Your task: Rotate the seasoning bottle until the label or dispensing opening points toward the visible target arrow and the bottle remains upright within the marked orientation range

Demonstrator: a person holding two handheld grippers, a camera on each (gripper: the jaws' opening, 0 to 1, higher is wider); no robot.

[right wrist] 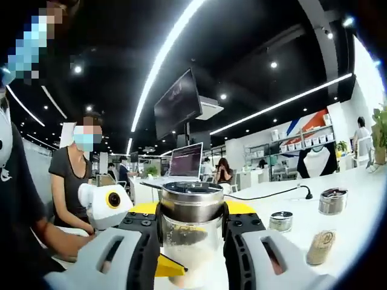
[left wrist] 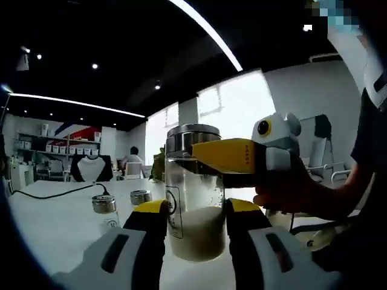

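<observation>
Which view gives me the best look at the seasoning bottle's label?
The left gripper view: the seasoning bottle shows full height, its label at the left edge. In the right gripper view the jaws flank its metal cap; no label is visible.

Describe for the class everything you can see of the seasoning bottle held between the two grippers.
The seasoning bottle is a clear glass-like jar with a shiny metal cap and a pale label on one side. White granules fill roughly its lower third. It stands upright on the white table. The left gripper brackets its lower body with yellow-tipped fingers, while the right gripper clamps just under the cap, seen from the side in the left gripper view.
</observation>
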